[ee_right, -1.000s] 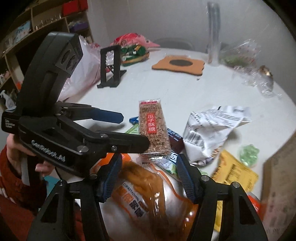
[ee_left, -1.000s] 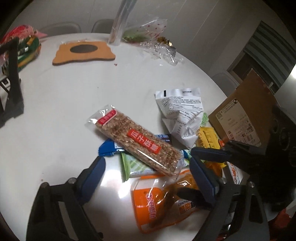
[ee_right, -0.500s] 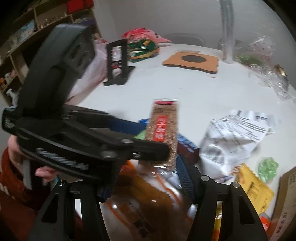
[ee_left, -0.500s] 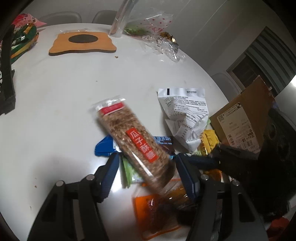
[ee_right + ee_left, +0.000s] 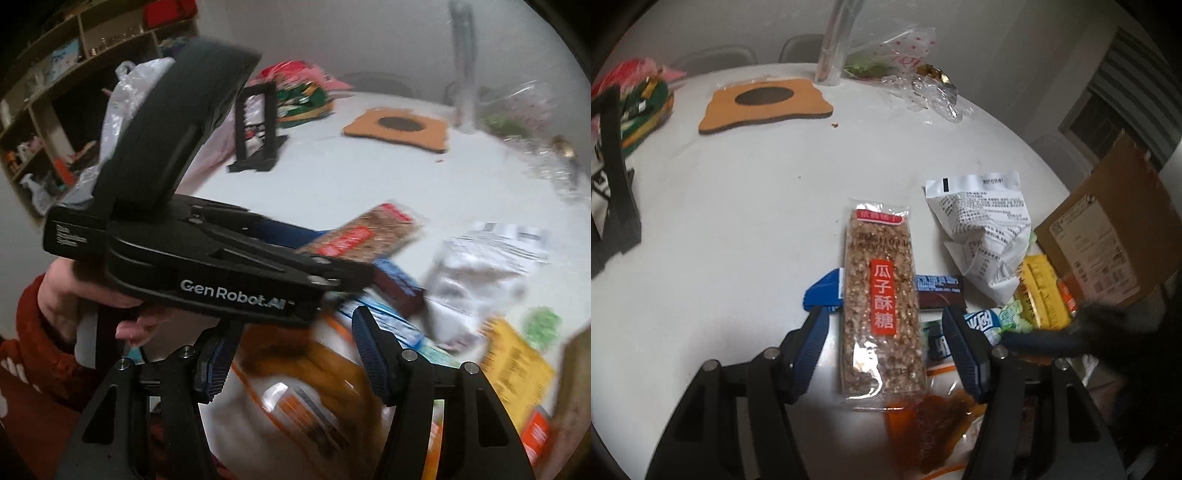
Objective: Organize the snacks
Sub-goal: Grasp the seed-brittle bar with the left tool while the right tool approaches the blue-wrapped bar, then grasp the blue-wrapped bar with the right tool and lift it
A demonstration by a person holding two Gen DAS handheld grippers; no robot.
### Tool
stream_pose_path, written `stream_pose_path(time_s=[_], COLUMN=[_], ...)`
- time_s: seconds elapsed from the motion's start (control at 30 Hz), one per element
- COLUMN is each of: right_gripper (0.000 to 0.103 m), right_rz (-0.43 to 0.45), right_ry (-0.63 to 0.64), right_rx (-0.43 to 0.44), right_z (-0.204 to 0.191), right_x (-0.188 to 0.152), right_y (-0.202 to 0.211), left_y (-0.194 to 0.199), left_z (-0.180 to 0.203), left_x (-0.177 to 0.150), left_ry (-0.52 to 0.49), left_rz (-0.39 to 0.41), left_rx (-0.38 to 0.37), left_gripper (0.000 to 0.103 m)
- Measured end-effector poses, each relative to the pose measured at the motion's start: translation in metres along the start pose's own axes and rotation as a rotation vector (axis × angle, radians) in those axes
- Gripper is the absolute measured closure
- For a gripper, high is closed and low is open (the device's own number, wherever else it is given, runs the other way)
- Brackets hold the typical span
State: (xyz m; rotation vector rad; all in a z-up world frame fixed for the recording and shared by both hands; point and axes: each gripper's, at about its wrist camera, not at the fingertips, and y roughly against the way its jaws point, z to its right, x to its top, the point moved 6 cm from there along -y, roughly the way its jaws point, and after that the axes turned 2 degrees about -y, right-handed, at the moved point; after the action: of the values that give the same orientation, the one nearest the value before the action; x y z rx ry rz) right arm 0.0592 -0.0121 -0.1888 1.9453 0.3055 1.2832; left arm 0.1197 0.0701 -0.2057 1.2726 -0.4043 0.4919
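Clear-wrapped seed brittle bar (image 5: 881, 302) lies between closing left tongs (image 5: 886, 354), pads not touching.

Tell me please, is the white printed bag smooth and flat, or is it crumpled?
Crumpled: the white printed bag has deep folds, and its printed text lines bend across them.

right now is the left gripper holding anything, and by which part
Nothing gripped: the clear-wrapped brown seed brittle bar sits inside the left gripper, whose jaws have just been closing, white table showing either side.
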Motion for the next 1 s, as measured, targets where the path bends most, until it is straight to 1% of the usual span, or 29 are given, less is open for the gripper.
stream_pose_path(time_s=[0.03,0.07,0.17,0.3,0.43,0.47,0.5,0.53,0.63,0.7,0.87,0.93,1.0], right_gripper=[0.045,0.045,0.045,0.045,0.047,0.054,0.06,0.068,0.073,0.075,0.075,0.075,0.074], right_rz=[0.008,0.022,0.046,0.054,0.043,0.036,0.031,0.023,-0.02,-0.066,-0.196,-0.227,-0.241], right_ry=[-0.003,-0.011,-0.044,-0.074,-0.05,-0.026,-0.006,0.021,0.07,0.119,0.186,0.2,0.216], right_rx=[-0.019,-0.057,-0.097,-0.118,-0.114,-0.114,-0.114,-0.112,-0.107,-0.127,-0.12,-0.123,-0.15], right_z=[0.002,0.007,0.017,0.027,0.028,0.026,0.024,0.022,0.02,0.02,0.024,0.025,0.027], right_x=[-0.001,-0.004,-0.006,-0.005,0.002,0.008,0.012,0.019,0.034,0.044,0.051,0.05,0.049], right_y=[0.005,0.014,0.029,0.031,0.026,0.023,0.021,0.017,0.004,-0.011,-0.044,-0.052,-0.058], left_y=[-0.001,-0.001,0.0,0.005,0.018,0.022,0.026,0.029,0.034,0.034,0.036,0.037,0.037], left_z=[0.001,0.001,0.0,-0.003,-0.014,-0.018,-0.022,-0.027,-0.037,-0.043,-0.05,-0.055,-0.059], left_x=[-0.001,-0.002,-0.003,-0.005,-0.005,-0.005,-0.005,-0.005,-0.006,-0.007,-0.009,-0.009,-0.009], left_ry=[-0.018,-0.029,-0.033,-0.023,0.003,0.012,0.021,0.03,0.054,0.067,0.086,0.095,0.105], left_rz=[0.003,0.003,0.011,0.029,0.063,0.072,0.082,0.089,0.099,0.097,0.103,0.107,0.109], left_rx=[0.022,0.033,0.03,0.023,0.039,0.044,0.049,0.054,0.06,0.059,0.056,0.067,0.071], left_gripper=[0.057,0.065,0.065,0.065,0.065,0.065,0.065,0.065,0.065,0.065,0.065,0.065,0.065])
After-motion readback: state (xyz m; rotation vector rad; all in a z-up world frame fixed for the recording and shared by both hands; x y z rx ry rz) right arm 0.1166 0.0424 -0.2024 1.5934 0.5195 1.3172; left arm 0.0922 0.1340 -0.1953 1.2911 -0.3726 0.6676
